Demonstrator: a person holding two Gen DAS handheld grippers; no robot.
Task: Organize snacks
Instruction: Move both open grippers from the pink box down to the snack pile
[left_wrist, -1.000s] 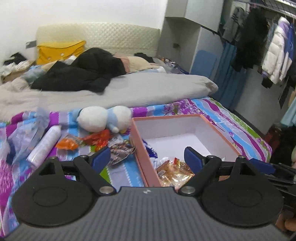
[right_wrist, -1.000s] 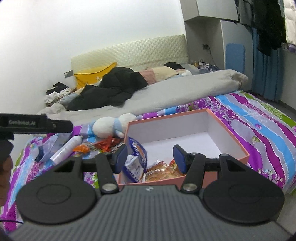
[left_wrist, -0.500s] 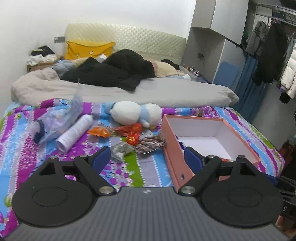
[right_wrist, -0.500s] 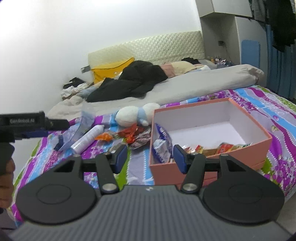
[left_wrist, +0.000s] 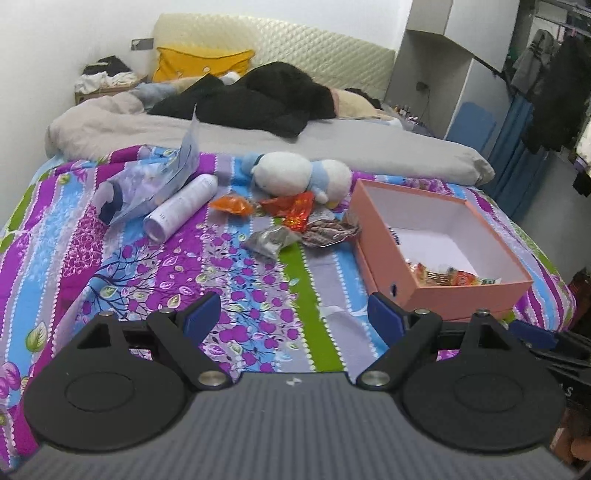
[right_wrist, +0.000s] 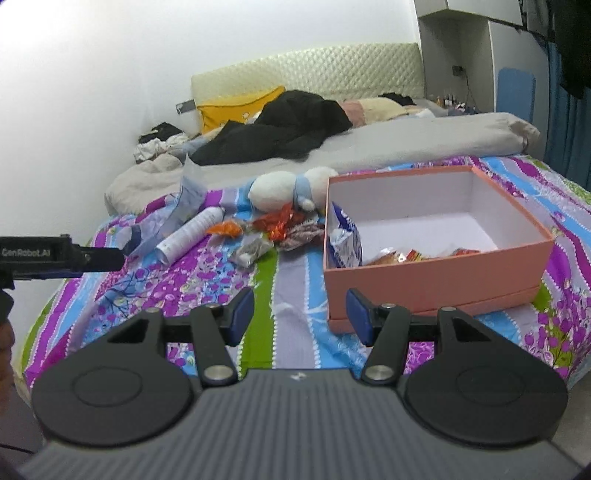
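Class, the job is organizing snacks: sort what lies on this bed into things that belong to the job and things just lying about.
Job: pink box; orange packet; red packets; silver packet; brown packet.

Lying about: plush toy; white bottle; plastic bag; black clothes.

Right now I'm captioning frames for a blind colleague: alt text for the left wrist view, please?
An open, empty left gripper hovers over a floral bedspread. Ahead, loose snack packets lie between a plush toy and a pink box holding a few snacks.
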